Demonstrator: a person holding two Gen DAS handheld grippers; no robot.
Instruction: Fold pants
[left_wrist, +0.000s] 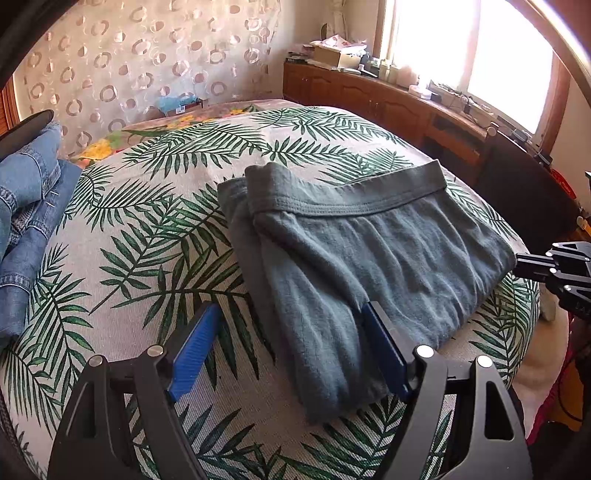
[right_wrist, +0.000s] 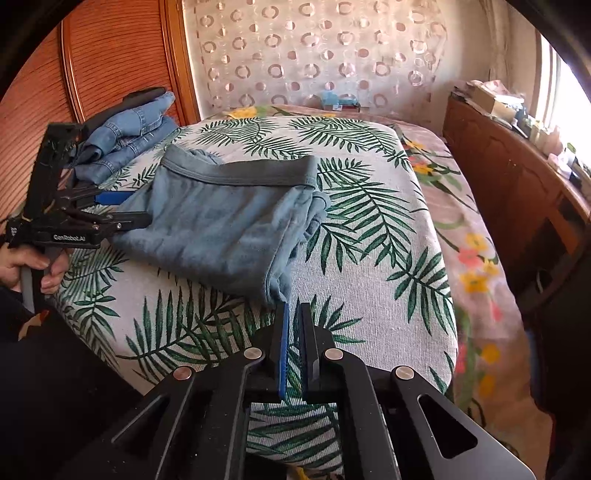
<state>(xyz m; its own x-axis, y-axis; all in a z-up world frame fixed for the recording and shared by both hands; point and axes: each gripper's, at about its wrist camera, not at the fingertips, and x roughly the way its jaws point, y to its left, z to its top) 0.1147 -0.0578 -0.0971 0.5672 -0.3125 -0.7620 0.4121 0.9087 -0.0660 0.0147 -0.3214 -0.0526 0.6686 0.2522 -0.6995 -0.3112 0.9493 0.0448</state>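
Soft, creased grey-blue folded pants (left_wrist: 369, 251) on leaf-print cloth (left_wrist: 147, 258)

One bit of lettering in sight: "GenRobot.AI" in pale print along the black body of the left gripper (right_wrist: 127, 210), seen from the right wrist; nothing else reads.

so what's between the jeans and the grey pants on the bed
Nothing lies there: only bare leaf-print cover separates the jeans from the pants. The left wrist view shows it best; in the right wrist view the left tool partly hides that stretch.
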